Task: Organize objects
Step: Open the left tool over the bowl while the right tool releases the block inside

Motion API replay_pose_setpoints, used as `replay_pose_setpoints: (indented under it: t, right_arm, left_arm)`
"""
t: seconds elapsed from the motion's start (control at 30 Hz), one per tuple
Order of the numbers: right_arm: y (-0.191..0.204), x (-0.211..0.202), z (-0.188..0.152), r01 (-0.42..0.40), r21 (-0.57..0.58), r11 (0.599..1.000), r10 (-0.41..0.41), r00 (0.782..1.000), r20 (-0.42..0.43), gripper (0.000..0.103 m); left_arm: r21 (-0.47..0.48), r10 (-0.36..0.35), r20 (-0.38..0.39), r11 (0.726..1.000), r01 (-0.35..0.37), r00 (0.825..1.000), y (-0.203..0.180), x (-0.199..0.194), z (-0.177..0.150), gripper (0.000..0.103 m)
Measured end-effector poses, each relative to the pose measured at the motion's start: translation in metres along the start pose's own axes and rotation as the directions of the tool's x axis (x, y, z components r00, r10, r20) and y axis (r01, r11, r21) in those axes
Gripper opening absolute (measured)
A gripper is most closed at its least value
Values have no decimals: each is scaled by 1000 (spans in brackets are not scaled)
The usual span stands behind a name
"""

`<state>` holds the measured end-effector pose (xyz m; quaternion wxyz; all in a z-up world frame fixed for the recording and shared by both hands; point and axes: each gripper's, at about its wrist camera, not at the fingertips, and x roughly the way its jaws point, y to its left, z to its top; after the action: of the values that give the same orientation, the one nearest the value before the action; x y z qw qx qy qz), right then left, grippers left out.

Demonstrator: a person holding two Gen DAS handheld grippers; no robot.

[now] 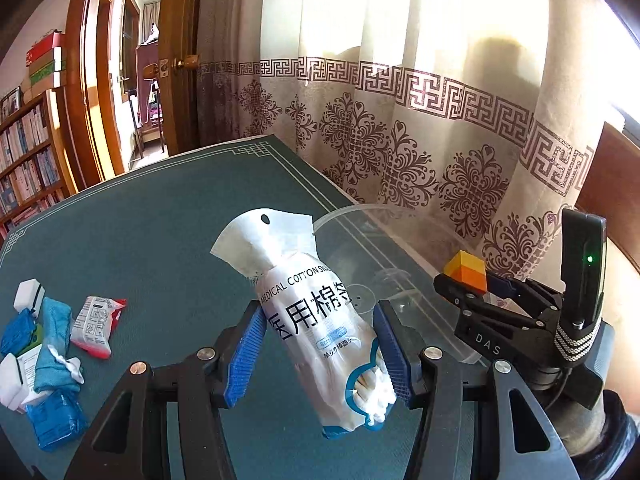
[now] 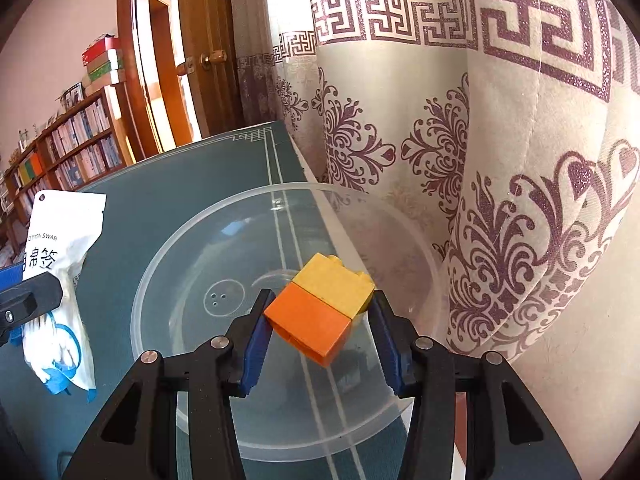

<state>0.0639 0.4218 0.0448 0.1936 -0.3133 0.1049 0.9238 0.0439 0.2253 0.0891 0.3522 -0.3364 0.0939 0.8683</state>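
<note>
glossy plastic swab packet (image 1: 320, 332), clear smooth plastic bowl (image 2: 192, 240), matt plastic blocks (image 2: 320, 308), matt teal worktop (image 1: 140, 232), patterned cloth curtain (image 2: 500, 160)

Sunlit patterned curtain (image 1: 400, 128), open wooden door (image 1: 180, 60), bookshelf (image 1: 28, 152) along the pale wall (image 2: 60, 20).

Orange-yellow block (image 2: 322, 308); white-blue swab bag (image 1: 320, 320); teal tabletop (image 1: 140, 240).

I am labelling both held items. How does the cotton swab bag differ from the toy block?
The cotton swab bag is soft, white and long; the toy block is hard, orange and yellow, and short. The bag is beside the clear bowl; the block hangs over it. Each is clamped in a gripper, off the table.
</note>
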Motion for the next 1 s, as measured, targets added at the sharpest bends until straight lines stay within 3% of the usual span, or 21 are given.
replay_pose_setpoints:
  t: [0.2,0.33,0.4,0.47,0.83,1.0]
  right_arm:
    - [-11,1,2,13,26,1000,-13,1000,13,49]
    - [-15,4,2,18,38,999,-18,1000,9,49]
    - [-19,5,2,24,45,999,-24,1000,7,49]
    - [-21,6,1,33,53,998,-33,999,8,49]
    - [-21,1,-1,44,64,997,-45,999,20,53]
    - [-16,-9,-2,74,53,996,-77,995,63,57]
  left_arm:
    - [62,-18,-15,998,19,1000,-15,25,13,59]
    - [77,-72,-32,994,74,997,-23,43,25,60]
    - [81,-77,-20,994,79,997,-25,46,28,79]
    - [66,-63,5,996,63,998,-21,44,29,93]
    - [8,62,46,998,-62,997,1,23,12,100]
    - [-5,122,51,992,-122,991,10,17,7,102]
